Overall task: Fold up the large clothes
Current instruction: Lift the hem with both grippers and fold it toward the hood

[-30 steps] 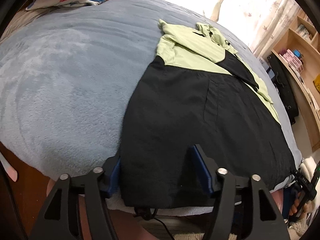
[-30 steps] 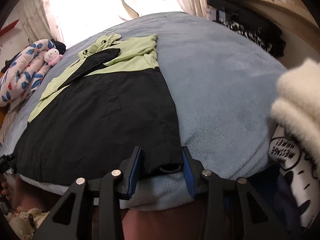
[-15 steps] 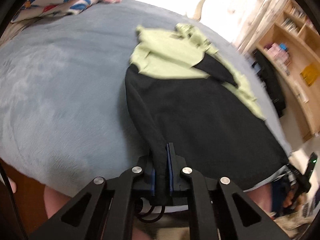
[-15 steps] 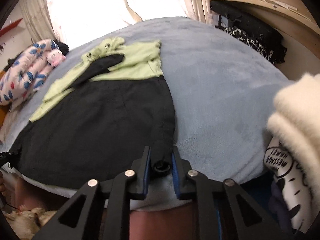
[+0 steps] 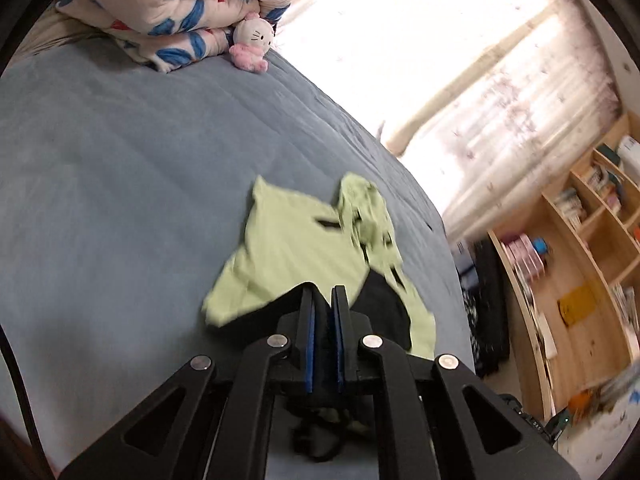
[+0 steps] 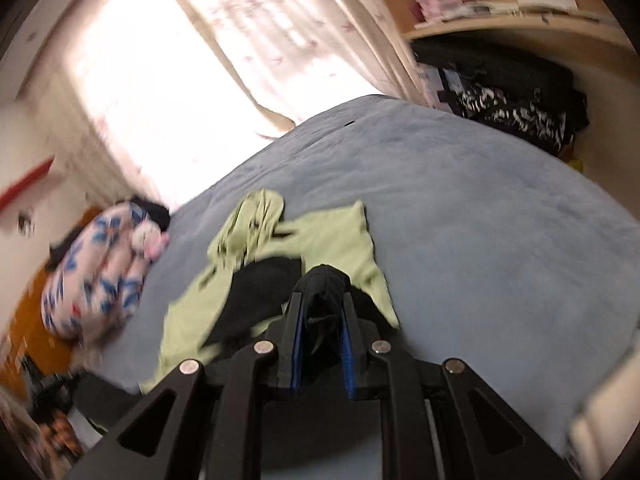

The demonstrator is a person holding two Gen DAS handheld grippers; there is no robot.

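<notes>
Item: black-and-green garment (image 5: 288,256), lying on the blue-grey bed cover (image 5: 120,184), its black hem lifting off the cover. The left gripper (image 5: 323,296) is pinching one hem corner between nearly closed blue pads; the right gripper (image 6: 322,300) is clamping a black fabric bunch. A floral quilt (image 5: 176,4) and pink plush cat (image 5: 252,46) are sitting beyond the garment. No lettering is showing legibly.

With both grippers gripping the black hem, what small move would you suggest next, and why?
Probably carry the hem a little farther toward the green top and lower it. Left gripper and right gripper have jaws shut on black fabric, already raised over the garment's green part on the bed.
</notes>
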